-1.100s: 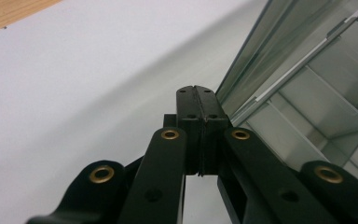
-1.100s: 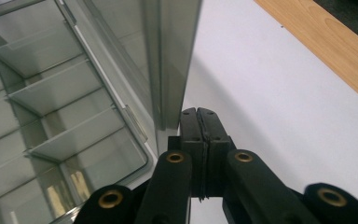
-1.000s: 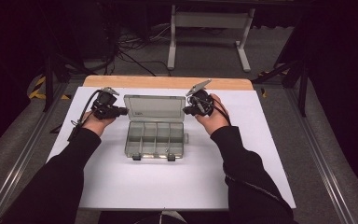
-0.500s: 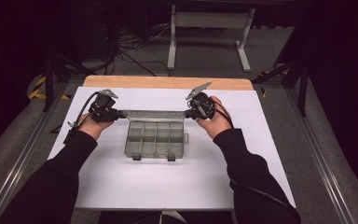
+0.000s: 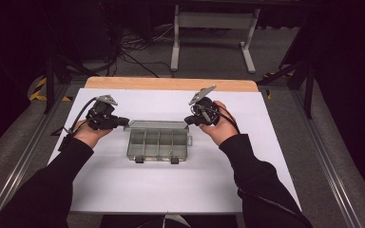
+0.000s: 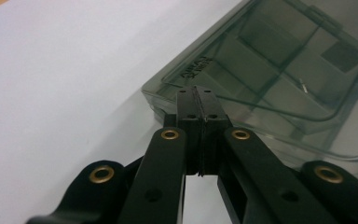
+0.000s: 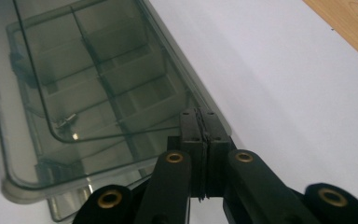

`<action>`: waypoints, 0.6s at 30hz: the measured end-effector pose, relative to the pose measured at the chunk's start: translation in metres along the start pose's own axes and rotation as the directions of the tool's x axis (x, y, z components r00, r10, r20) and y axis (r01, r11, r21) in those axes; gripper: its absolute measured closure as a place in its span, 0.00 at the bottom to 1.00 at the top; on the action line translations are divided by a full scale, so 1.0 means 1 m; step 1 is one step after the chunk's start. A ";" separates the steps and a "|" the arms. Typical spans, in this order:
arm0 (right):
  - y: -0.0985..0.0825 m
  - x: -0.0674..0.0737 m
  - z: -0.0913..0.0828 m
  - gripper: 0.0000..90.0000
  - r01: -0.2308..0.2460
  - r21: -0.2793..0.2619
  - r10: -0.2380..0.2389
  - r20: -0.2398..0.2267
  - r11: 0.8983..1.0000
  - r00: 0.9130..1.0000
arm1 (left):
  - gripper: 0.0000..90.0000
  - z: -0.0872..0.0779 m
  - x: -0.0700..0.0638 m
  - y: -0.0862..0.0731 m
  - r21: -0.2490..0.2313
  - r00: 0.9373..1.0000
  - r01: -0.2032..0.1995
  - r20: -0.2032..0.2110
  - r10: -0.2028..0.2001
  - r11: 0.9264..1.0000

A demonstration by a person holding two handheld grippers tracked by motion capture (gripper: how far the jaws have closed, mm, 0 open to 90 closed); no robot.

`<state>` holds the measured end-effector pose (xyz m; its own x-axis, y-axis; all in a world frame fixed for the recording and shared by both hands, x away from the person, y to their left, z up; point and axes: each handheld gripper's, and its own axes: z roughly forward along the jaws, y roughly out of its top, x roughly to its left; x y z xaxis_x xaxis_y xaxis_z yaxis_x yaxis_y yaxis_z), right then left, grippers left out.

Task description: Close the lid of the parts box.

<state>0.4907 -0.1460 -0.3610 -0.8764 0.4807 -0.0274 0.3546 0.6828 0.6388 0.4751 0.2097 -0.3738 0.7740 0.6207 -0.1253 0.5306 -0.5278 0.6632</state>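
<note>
Fingers of the left gripper (image 5: 123, 122) and right gripper (image 5: 188, 121) are pressed together, empty, against the half-lowered lid (image 5: 156, 125) of the compartment box (image 5: 158, 145) mid-desk (image 5: 123, 190); uneven pushing risks the box being skidded.

Left claw (image 5: 123, 122) and right claw (image 5: 188, 120) both closed — tips facing inward, forearms stretched forward.

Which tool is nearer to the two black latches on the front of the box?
Right, slightly. The right tool is at the box's right rear corner; the left tool is at its left rear corner, marginally farther from the latches.
</note>
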 end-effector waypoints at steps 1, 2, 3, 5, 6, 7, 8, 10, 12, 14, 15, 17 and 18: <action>0.000 0.001 0.000 1.00 -0.002 -0.002 0.002 -0.007 1.000 1.000 | 0.99 -0.001 -0.001 -0.001 -0.001 1.000 -0.003 0.000 0.003 1.000; 0.001 0.003 -0.001 1.00 -0.005 0.000 0.005 -0.008 1.000 1.000 | 0.99 -0.002 -0.003 -0.001 -0.002 1.000 0.002 0.017 -0.002 1.000; 0.001 0.004 -0.001 1.00 -0.009 0.001 0.009 -0.018 1.000 1.000 | 0.99 -0.003 -0.004 -0.002 -0.002 1.000 -0.004 0.017 0.004 1.000; 0.002 0.007 -0.001 1.00 0.001 0.007 -0.001 -0.023 1.000 1.000 | 1.00 -0.004 -0.006 -0.003 -0.004 1.000 -0.007 0.021 0.007 1.000; 0.002 0.008 -0.001 1.00 0.001 0.008 -0.001 -0.029 1.000 1.000 | 1.00 -0.004 -0.007 -0.003 -0.004 1.000 -0.009 0.027 0.009 1.000; 0.002 0.010 0.000 1.00 0.003 0.009 -0.003 -0.031 1.000 1.000 | 0.99 -0.005 -0.007 -0.004 -0.007 1.000 -0.014 0.027 0.014 1.000; 0.002 0.011 0.000 1.00 0.002 0.014 -0.002 -0.035 1.000 0.999 | 0.99 -0.005 -0.008 -0.004 -0.008 0.999 -0.026 0.022 0.026 1.000; 0.002 0.014 0.000 1.00 0.006 0.016 -0.005 -0.047 1.000 0.999 | 1.00 -0.006 -0.010 -0.005 -0.006 0.999 -0.025 0.030 0.025 1.000; 0.002 0.017 0.000 1.00 0.012 0.023 -0.011 -0.050 1.000 0.999 | 1.00 -0.006 -0.012 -0.006 -0.008 0.999 -0.025 0.043 0.025 1.000; 0.002 0.019 -0.001 1.00 0.009 0.026 -0.008 -0.055 1.000 0.998 | 1.00 -0.007 -0.013 -0.006 -0.009 0.998 -0.031 0.050 0.031 0.999; 0.002 0.020 -0.001 1.00 0.008 0.027 -0.007 -0.059 1.000 0.998 | 0.99 -0.007 -0.014 -0.006 -0.009 0.998 -0.034 0.057 0.035 0.999; 0.001 0.022 -0.001 1.00 0.007 0.030 -0.005 -0.060 1.000 0.998 | 0.99 -0.008 -0.017 -0.006 -0.007 0.997 -0.040 0.066 0.040 0.999; 0.001 0.023 -0.002 1.00 0.003 0.033 -0.001 -0.063 0.999 0.998 | 0.99 -0.008 -0.018 -0.007 -0.004 0.997 -0.038 0.072 0.038 0.999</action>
<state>0.4699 -0.1353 -0.3597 -0.8956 0.4444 0.0204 0.3623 0.7019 0.6132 0.4548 0.2069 -0.3698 0.8163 0.5571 -0.1529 0.4998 -0.5483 0.6705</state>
